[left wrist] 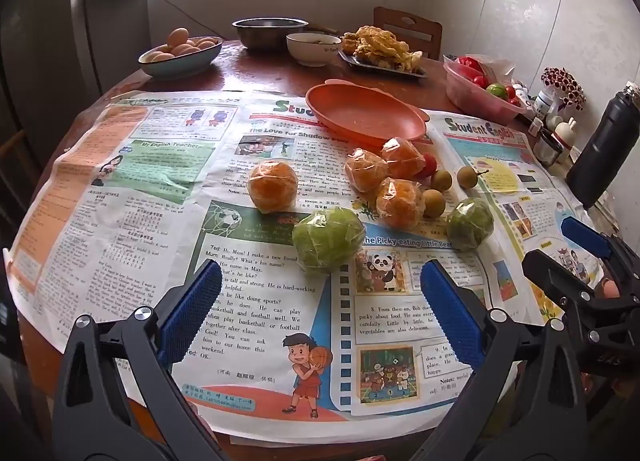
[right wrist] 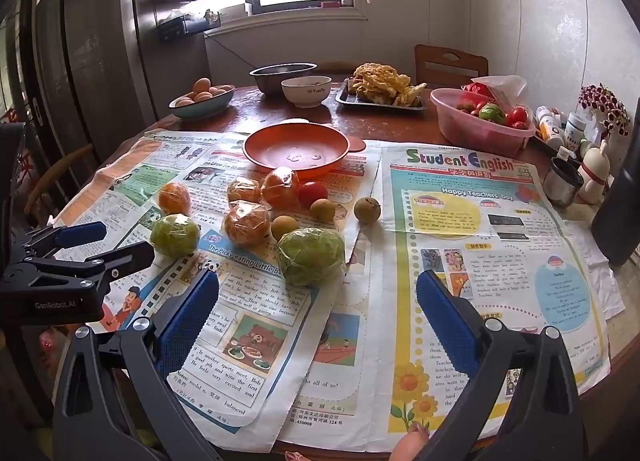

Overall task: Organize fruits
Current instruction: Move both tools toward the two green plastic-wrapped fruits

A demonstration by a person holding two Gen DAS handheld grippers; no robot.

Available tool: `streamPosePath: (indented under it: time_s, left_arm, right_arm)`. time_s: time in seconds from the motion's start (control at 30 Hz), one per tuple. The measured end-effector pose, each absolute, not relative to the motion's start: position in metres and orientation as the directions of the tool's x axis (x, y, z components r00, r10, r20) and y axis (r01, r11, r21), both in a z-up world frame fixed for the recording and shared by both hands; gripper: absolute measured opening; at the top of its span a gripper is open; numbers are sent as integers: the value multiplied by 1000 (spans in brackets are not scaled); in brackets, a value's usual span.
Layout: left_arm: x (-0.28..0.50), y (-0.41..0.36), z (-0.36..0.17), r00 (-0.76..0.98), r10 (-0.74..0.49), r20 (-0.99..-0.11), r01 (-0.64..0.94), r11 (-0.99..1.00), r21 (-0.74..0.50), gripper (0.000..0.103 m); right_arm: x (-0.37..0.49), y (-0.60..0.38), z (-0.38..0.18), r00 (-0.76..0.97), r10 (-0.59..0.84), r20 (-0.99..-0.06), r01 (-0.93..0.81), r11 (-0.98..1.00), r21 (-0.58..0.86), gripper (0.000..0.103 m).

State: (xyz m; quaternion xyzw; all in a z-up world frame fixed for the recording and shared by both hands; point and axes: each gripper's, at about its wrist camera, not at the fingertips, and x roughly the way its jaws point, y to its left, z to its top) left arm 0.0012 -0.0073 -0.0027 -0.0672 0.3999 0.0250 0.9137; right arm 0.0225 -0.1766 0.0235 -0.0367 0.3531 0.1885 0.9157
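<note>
Fruits lie loose on newspaper (left wrist: pixel 256 301): several film-wrapped oranges (left wrist: pixel 273 185) (right wrist: pixel 246 223), two wrapped green fruits (left wrist: pixel 328 239) (right wrist: pixel 311 255), three small brown round fruits (left wrist: pixel 434 203) (right wrist: pixel 367 209) and a red one (right wrist: pixel 312 193). An empty orange plate (left wrist: pixel 368 115) (right wrist: pixel 296 151) sits just behind them. My left gripper (left wrist: pixel 320 301) hangs open just short of the nearer green fruit, nothing between its blue pads. My right gripper (right wrist: pixel 316 309) is open too, short of the other green fruit (left wrist: pixel 470 223). Each gripper shows at the edge of the other's view, the right gripper (left wrist: pixel 560 245) and the left gripper (right wrist: pixel 124 240).
At the back of the round wooden table (left wrist: pixel 256 69) stand a bowl of eggs (left wrist: pixel 180 53), a steel bowl (left wrist: pixel 270 31), a white bowl (left wrist: pixel 314 49), a tray of fried food (left wrist: pixel 380 57) and a pink basin of tomatoes (right wrist: pixel 480 125). A black bottle (left wrist: pixel 604 149) and small jars (right wrist: pixel 560 129) crowd the right edge.
</note>
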Motion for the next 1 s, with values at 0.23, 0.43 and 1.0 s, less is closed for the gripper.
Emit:
streamPosePath:
  time_s: [0.23, 0.43, 1.0]
  left_arm:
    - [1, -7, -3, 678, -10, -735, -96, 990, -102, 94]
    - [1, -9, -2, 678, -11, -735, -94, 990, -101, 94]
    - [6, -10, -7, 660, -17, -751, -91, 991, -102, 94]
  right_arm:
    - [24, -173, 22, 673, 324, -665, -370, 926, 76, 99]
    - [23, -173, 23, 675, 321, -664, -366, 928, 77, 99]
    - [28, -174, 17, 672, 324, -666, -369, 926, 78, 99]
